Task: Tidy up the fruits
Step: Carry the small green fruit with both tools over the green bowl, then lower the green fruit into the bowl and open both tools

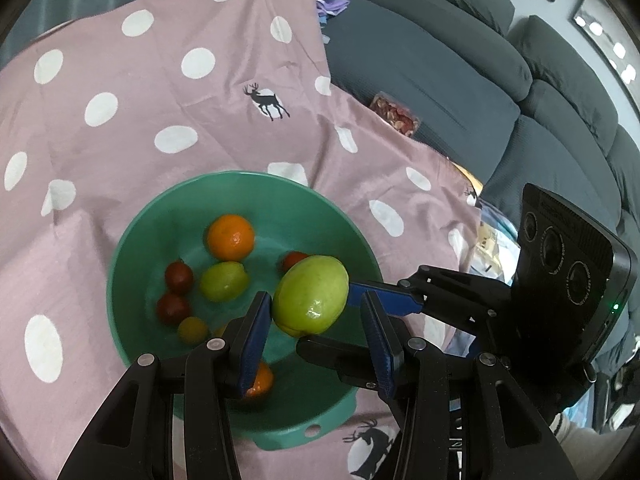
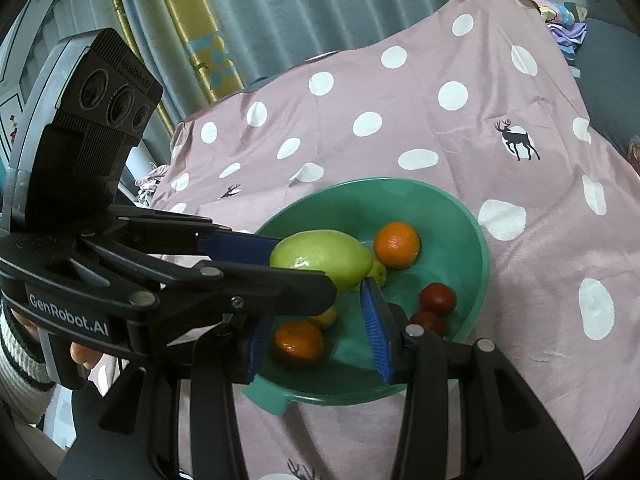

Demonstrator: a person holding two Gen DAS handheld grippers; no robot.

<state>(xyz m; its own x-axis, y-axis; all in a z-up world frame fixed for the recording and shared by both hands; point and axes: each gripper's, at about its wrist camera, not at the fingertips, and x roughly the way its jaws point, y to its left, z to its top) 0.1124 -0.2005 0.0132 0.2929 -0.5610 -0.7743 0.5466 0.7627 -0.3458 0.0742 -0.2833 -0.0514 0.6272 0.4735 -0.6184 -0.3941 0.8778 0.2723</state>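
My left gripper [image 1: 314, 296] and right gripper [image 2: 317, 303], part open, both pinch the big green fruit [image 1: 310, 296]; it hangs above the bowl [image 1: 160, 232].

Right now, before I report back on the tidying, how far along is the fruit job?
Done: an orange, a small green fruit and red fruits already lie in the green bowl. In hand: the large green fruit hangs over the bowl, with the left gripper and right gripper both closed on it. Left: probably lowering and releasing it. No loose fruit shows on the spotted cloth.
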